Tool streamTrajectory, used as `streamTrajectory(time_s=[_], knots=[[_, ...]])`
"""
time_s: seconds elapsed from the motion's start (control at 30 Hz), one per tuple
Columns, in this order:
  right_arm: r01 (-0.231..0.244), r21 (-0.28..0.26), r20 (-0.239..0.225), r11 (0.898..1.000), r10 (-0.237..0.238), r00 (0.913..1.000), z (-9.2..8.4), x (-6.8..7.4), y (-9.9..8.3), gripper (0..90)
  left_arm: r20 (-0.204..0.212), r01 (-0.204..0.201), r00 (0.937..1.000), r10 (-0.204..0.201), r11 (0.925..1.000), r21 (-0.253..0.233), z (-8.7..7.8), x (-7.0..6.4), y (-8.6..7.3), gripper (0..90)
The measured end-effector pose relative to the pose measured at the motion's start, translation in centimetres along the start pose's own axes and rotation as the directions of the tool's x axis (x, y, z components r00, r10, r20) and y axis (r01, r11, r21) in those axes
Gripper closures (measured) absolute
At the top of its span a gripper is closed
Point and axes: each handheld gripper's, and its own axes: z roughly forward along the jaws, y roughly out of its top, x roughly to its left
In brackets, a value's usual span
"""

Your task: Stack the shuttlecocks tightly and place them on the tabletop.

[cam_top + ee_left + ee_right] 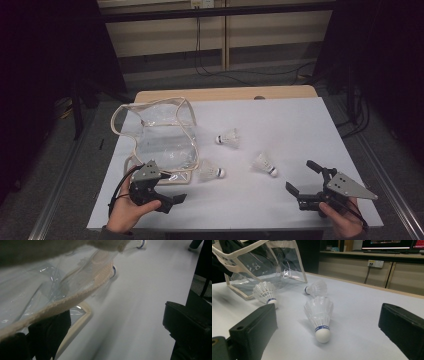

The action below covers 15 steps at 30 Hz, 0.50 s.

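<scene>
1. The left gripper (162,192), held low at about 7 o'clock on the white counter (280,130), has its fingers spread wide; in the left gripper view the cream fabric rim of the clear plastic pouch (75,296) runs across in front of one finger, so whether it is pinched there I cannot tell.
2. The clear plastic pouch with cream fabric edging (160,135) stands open at about 10 o'clock, its mouth loop raised and its near corner just beside the left gripper.
3. The right gripper (302,177) sits at about 5 o'clock with its fingers wide apart and nothing between them.
4. Straight ahead of it lies the nearest white feathered shuttlecock with a blue band (319,315), cork end toward the gripper, apart from both fingers; the high view puts it (264,164) at the gripper's 10 o'clock.
5. A second white feathered shuttlecock (210,171) lies just beside the pouch's near right corner, between the two grippers.
6. A third white feathered shuttlecock (228,138) lies farther back, near the counter's centre, well apart from both grippers.
7. Beyond the counter, black cables (250,72) trail over the grey floor (175,80).
</scene>
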Motion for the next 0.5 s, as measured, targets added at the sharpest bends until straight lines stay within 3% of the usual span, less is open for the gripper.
streamTrajectory(time_s=[0.5], knots=[[0.011,-0.002,0.000,1.000,-0.011,0.9999,0.0,0.1,0.1,1.3,-0.002,0.006,1.0000,-0.006,0.9994,-0.035,-0.7,0.4,-1.2,6.2]])
